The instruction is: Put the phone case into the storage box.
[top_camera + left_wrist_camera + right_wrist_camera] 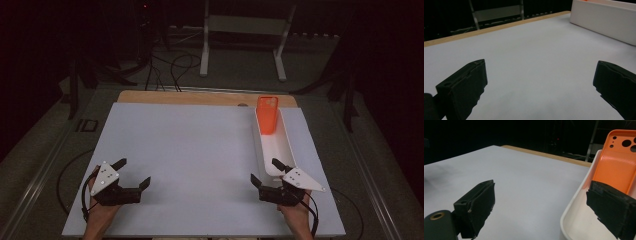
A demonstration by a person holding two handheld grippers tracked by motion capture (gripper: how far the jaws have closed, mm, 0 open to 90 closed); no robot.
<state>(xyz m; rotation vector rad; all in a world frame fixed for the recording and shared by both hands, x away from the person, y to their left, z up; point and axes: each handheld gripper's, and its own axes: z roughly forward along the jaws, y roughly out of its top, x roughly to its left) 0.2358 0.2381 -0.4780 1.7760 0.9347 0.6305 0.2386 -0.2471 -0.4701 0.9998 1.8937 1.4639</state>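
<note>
Both hands rest at the near edge of the desk point(200, 150), each holding a set of tongs. Left tongs point(134, 174) sit with jaws spread wide over bare grey surface, holding nothing. Right tongs point(265, 172) are likewise spread and empty, one jaw hanging over the near end of the white tray point(287, 145), the other over the desk just outside its wall.

Work in hand looks like fetching the orange phone case point(267, 115), which leans tilted at the far end of the tray, its camera cut-outs uppermost, propped against the end wall.

Risks from here, as I judge them:
- the right tongs straddle the tray rim; pushed straight forward, the outer jaw could catch the wall and shove the light tray along the desk
- the case leans rather than lies flat, so a touch on its face may tip it down into the trough, where the narrow walls leave little room for the jaws to close around it
- thin, flexible edges may bend or slip out of a pinch taken too near a corner
- the left tongs are well apart from the tray, so nothing steadies it if it slides
</note>
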